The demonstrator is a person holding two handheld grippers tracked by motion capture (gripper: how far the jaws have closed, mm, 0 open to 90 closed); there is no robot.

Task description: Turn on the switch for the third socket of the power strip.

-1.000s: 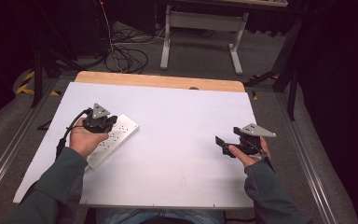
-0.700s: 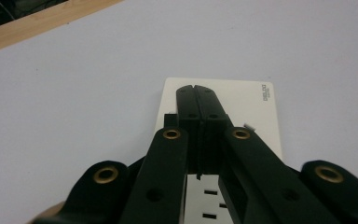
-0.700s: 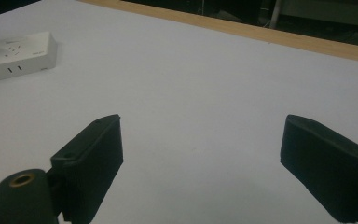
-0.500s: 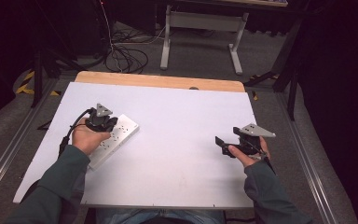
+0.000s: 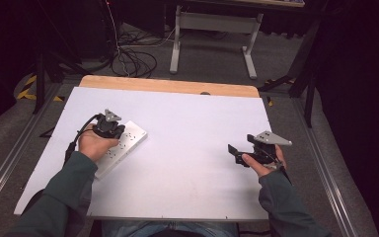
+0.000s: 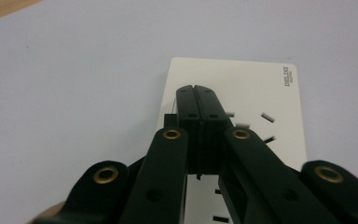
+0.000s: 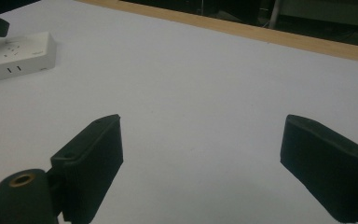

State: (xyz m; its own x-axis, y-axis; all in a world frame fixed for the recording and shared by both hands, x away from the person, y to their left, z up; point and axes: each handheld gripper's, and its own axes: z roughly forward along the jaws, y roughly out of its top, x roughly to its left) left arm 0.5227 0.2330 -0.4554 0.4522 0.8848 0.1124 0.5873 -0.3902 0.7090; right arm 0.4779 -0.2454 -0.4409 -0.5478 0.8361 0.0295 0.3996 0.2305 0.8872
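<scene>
A white power strip [image 5: 128, 140] lies on the left part of the white table top [image 5: 192, 123], slanted toward me. My left gripper [image 5: 113, 133] hovers just over its far end, pointing down at it. Its jaws are pressed together, shut, with nothing held. In the left gripper view the closed tips [image 6: 197, 91] sit above the power strip [image 6: 261, 88], near its socket slots. My right gripper [image 5: 234, 154] is held above the table's right side and points left, with its jaws wide open. The right gripper [image 7: 203, 130] has bare table between its jaws. The power strip [image 7: 14, 56] lies far off at the upper left.
A wooden strip [image 5: 168, 86] runs along the table's far edge. Beyond it, on the floor, are coiled cables [image 5: 128, 59] and a metal stand [image 5: 212, 29]. Rails [image 5: 321, 163] flank the table on both sides.
My left hand has crept slightly to the right over the power strip. The right hand has kept still.
</scene>
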